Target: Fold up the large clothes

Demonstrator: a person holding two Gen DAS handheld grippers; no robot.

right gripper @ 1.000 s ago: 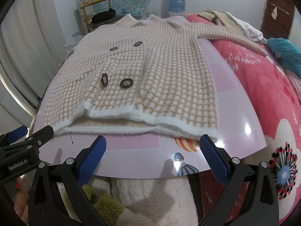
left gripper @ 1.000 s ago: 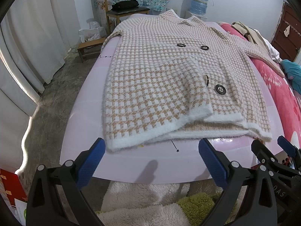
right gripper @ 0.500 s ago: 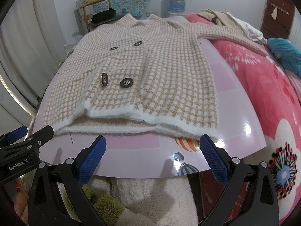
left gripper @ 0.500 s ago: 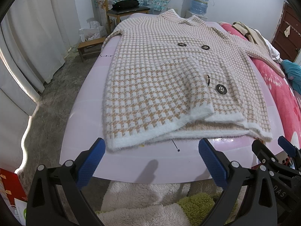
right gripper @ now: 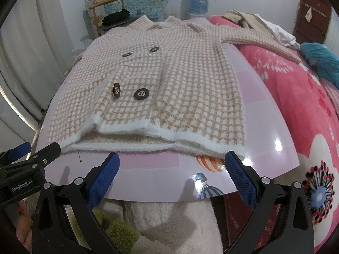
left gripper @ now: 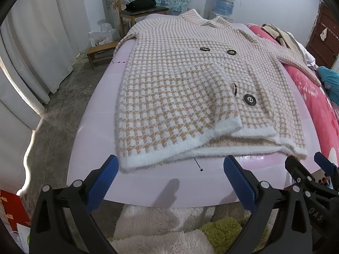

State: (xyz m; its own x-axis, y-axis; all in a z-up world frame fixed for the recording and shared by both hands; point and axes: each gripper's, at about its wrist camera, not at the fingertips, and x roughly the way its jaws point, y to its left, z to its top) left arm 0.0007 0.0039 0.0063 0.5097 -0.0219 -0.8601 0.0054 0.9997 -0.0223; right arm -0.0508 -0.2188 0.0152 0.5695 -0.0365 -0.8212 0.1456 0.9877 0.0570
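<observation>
Pale pink and glossy, the board (left gripper: pixel 148 182) I work on fills the middle of my left camera's view, with grey floor and white curtains (left gripper: pixel 31 42) off to its left and a wooden chair (left gripper: pixel 135 6) against the far wall. On the board lies the checked cardigan (left gripper: pixel 180 89), beige and white, spread flat with its collar at the far end and its white fluffy hem nearest me. One sleeve runs off to the right over the pink floral blanket (left gripper: pixel 313 97). Four dark buttons show down its front. My left gripper (left gripper: pixel 169 180) hovers just short of the hem with its blue pads wide apart, holding nothing. The tip of my right gripper pokes in at the lower right edge.

From my right camera, the same cardigan (right gripper: pixel 169 80) sits across the board (right gripper: pixel 169 182), its front panel slightly lifted at the hem so the inner layer shows beneath. A balloon print (right gripper: pixel 209 163) on the board peeks out from under the hem's right corner. My right gripper (right gripper: pixel 171 175) is spread fully too, empty, close to the hem without touching it. My left gripper (right gripper: pixel 31 158) appears at the left edge, beside the board. A teal cloth (right gripper: pixel 322 61) lies on the blanket (right gripper: pixel 307 110) at far right.
</observation>
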